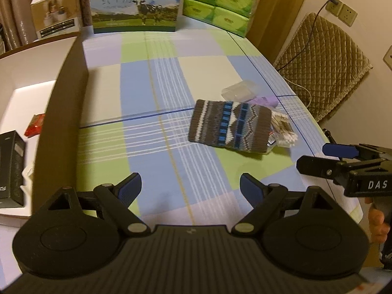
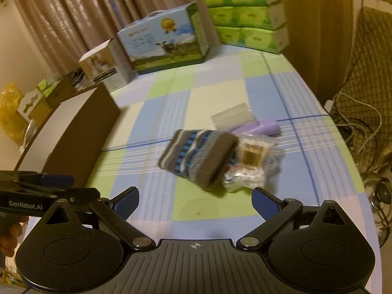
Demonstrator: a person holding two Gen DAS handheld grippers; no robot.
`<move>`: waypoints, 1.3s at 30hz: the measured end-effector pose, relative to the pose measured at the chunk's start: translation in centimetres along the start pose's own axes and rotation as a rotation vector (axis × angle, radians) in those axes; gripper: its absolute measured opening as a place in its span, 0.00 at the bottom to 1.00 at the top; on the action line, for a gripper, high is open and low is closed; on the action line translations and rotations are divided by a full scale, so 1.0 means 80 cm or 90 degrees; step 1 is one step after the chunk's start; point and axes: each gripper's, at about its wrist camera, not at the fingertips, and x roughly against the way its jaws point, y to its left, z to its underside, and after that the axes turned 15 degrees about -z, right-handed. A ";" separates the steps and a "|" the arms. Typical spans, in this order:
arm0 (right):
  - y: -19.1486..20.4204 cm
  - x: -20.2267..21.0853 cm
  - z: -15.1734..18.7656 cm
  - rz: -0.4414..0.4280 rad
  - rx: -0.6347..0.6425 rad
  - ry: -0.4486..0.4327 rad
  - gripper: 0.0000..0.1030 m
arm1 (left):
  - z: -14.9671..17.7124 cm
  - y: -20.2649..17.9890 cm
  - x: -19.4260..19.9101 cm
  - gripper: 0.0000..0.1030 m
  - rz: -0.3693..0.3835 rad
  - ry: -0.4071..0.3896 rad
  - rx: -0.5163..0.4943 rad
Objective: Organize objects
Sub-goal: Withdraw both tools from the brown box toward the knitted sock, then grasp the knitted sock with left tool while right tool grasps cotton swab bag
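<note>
A knitted brown, blue and white pouch (image 1: 230, 126) (image 2: 196, 158) lies on the checked tablecloth. Beside it lie a bag of cotton swabs (image 1: 285, 129) (image 2: 252, 164), a clear plastic case (image 1: 240, 89) (image 2: 232, 117) and a purple item (image 1: 265, 101) (image 2: 259, 127). My left gripper (image 1: 191, 186) is open and empty, near and left of the pouch. My right gripper (image 2: 196, 201) is open and empty, just short of the pouch; it also shows in the left wrist view (image 1: 325, 158). A brown-walled box (image 1: 61, 112) (image 2: 73, 132) stands at the left, holding a black box (image 1: 11, 166) and a red packet (image 1: 35, 125).
At the table's far edge stand a milk carton box (image 1: 137, 3) (image 2: 166, 41), stacked green tissue packs (image 1: 223, 0) (image 2: 245, 12) and a small product box (image 1: 57, 12) (image 2: 105, 66). A quilted chair (image 1: 323, 66) and cables (image 2: 355, 112) are off the table's right edge.
</note>
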 end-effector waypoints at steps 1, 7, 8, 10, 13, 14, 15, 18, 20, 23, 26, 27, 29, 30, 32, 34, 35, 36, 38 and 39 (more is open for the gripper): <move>-0.004 0.000 0.000 0.005 -0.003 -0.002 0.93 | -0.001 -0.004 -0.003 0.82 0.001 0.000 -0.002; -0.033 -0.002 -0.005 0.038 -0.022 -0.023 0.92 | -0.006 -0.020 -0.019 0.82 0.010 -0.001 -0.010; -0.038 -0.004 -0.006 0.044 -0.022 -0.024 0.90 | -0.007 -0.023 -0.023 0.82 0.011 -0.003 -0.013; -0.047 -0.009 -0.009 0.053 -0.026 -0.028 0.82 | -0.011 -0.029 -0.032 0.82 0.017 -0.004 -0.016; -0.062 -0.019 -0.015 0.061 -0.038 -0.032 0.74 | -0.018 -0.039 -0.047 0.82 0.026 -0.004 -0.023; -0.066 -0.022 -0.017 0.064 -0.039 -0.033 0.73 | -0.021 -0.043 -0.053 0.82 0.028 -0.007 -0.028; -0.069 -0.026 -0.018 0.066 -0.041 -0.031 0.72 | -0.024 -0.047 -0.057 0.82 0.031 -0.011 -0.032; -0.079 -0.034 -0.021 0.068 -0.045 -0.029 0.72 | -0.034 -0.060 -0.076 0.82 0.043 -0.015 -0.047; -0.084 -0.038 -0.022 0.073 -0.051 -0.027 0.72 | -0.041 -0.067 -0.087 0.82 0.057 -0.018 -0.051; -0.096 -0.039 -0.025 0.078 -0.068 -0.029 0.72 | -0.048 -0.079 -0.103 0.87 0.082 -0.020 -0.061; -0.106 -0.038 -0.028 0.081 -0.079 -0.029 0.72 | -0.053 -0.092 -0.115 0.90 0.102 -0.020 -0.069; -0.109 -0.038 -0.028 0.081 -0.083 -0.029 0.72 | -0.055 -0.096 -0.119 0.90 0.108 -0.020 -0.071; -0.113 -0.039 -0.029 0.082 -0.088 -0.027 0.71 | -0.058 -0.104 -0.127 0.92 0.114 -0.018 -0.076; -0.115 -0.040 -0.029 0.091 -0.092 -0.028 0.71 | -0.060 -0.109 -0.131 0.92 0.115 -0.017 -0.080; -0.122 -0.041 -0.030 0.093 -0.102 -0.026 0.71 | -0.063 -0.115 -0.139 0.92 0.118 -0.014 -0.084; -0.123 -0.040 -0.031 0.077 -0.100 -0.031 0.71 | -0.066 -0.118 -0.148 0.93 0.109 -0.008 -0.088; -0.121 -0.041 -0.032 0.076 -0.093 -0.032 0.71 | -0.068 -0.118 -0.151 0.93 0.101 -0.007 -0.090; -0.120 -0.043 -0.033 0.077 -0.088 -0.029 0.71 | -0.070 -0.116 -0.154 0.93 0.100 -0.007 -0.092; -0.120 -0.048 -0.037 0.070 -0.090 -0.027 0.71 | -0.071 -0.112 -0.160 0.93 0.096 -0.002 -0.089; -0.120 -0.051 -0.038 0.065 -0.092 -0.024 0.71 | -0.072 -0.109 -0.165 0.95 0.094 0.003 -0.088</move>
